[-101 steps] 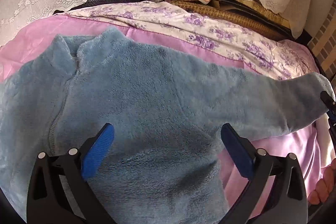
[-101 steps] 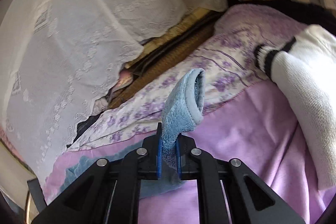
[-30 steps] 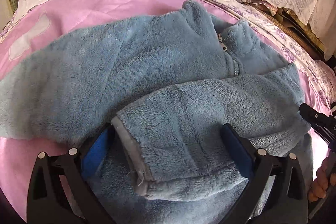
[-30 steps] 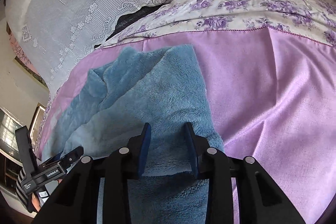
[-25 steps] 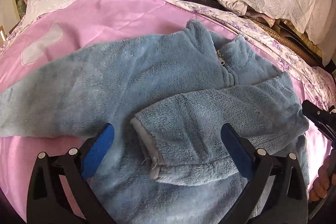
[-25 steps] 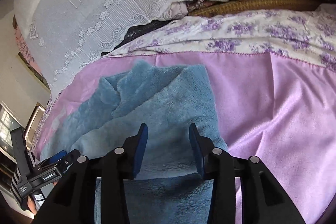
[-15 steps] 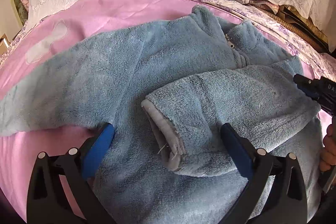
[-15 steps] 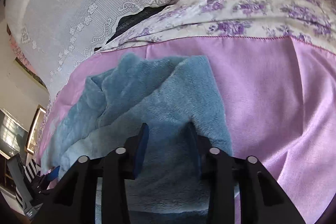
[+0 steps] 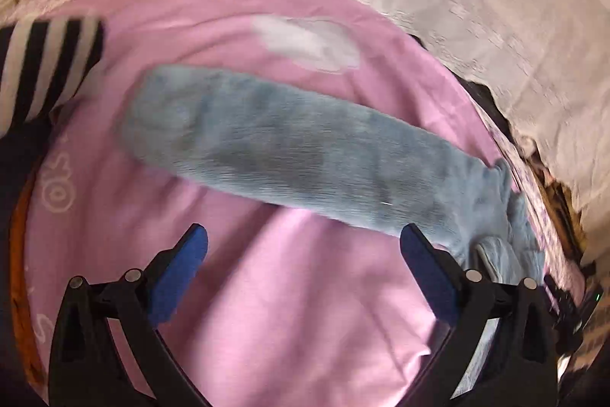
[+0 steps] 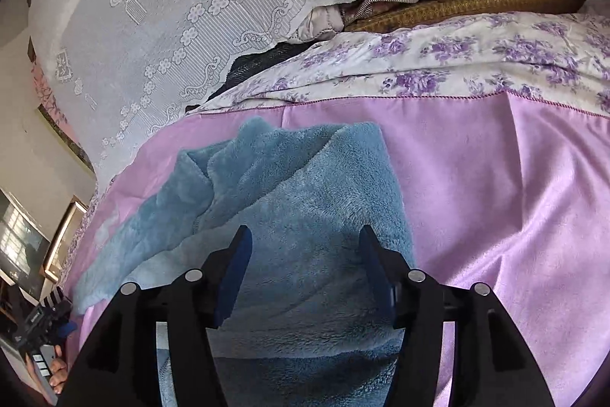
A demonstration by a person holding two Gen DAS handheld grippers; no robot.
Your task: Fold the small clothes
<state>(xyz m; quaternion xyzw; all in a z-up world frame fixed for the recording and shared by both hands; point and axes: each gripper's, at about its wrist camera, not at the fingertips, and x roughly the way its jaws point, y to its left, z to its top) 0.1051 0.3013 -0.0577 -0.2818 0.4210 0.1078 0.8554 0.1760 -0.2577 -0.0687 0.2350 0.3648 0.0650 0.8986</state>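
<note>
**Right sleeve folded, left sleeve next**

The left gripper (image 9: pixel 303 256), jaws wide apart and empty, had swung away to the far-left sleeve (image 9: pixel 289 147) lying flat on the pink sheet (image 9: pixel 289 311). The right gripper (image 10: pixel 305 264) was opening over the blue fleece jacket (image 10: pixel 305 201), letting go of the folded part.

Left gripper (image 9: pixel 303 246): now over unfolded sleeve (image 9: pixel 289 155), away from folded cuff. Right gripper (image 10: pixel 305 246): jaws opening, fleece jacket (image 10: pixel 305 185) released.
</note>
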